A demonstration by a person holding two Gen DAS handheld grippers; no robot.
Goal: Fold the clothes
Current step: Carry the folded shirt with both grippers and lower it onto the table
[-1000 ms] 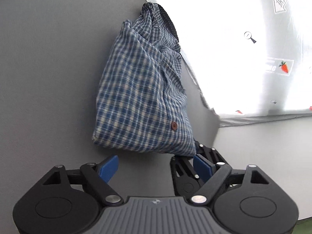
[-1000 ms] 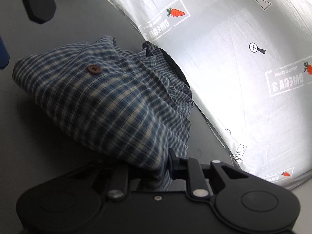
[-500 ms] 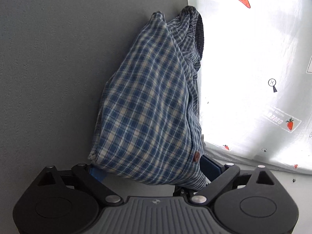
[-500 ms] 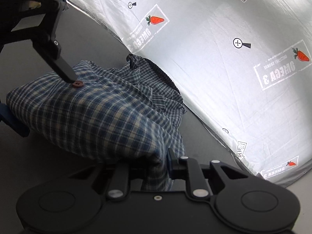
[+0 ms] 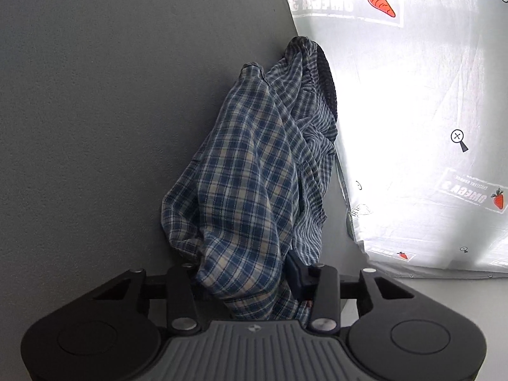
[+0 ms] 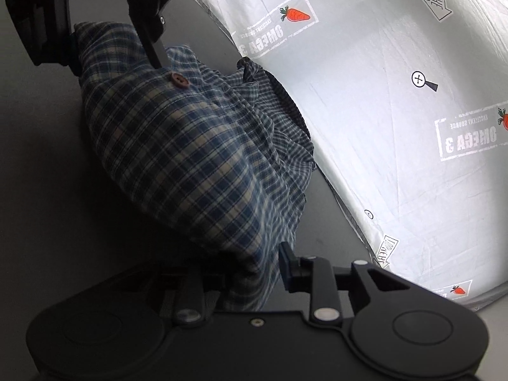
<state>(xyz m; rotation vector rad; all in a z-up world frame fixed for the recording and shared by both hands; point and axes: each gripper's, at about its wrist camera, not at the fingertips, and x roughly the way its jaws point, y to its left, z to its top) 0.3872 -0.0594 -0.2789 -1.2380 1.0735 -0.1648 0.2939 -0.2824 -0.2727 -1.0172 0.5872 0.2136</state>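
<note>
Shirt (image 5: 254,171) bunched on grey table (image 5: 95,111). Left gripper (image 5: 244,273) just closed on near hem; right gripper (image 6: 250,270) loosened slightly, still pinching another fold.

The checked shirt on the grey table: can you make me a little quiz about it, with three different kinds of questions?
1. True or false: both grippers have hold of the checked shirt.
2. What is printed in orange on the white sheet beside the shirt? A) carrots B) apples C) fish
3. Fill in the gap: the brown ______ sewn on the shirt shows in the right wrist view.

Key
1. True. The left gripper has just closed on one bunched end and the right gripper pinches the other.
2. A, carrots.
3. Button.
</note>
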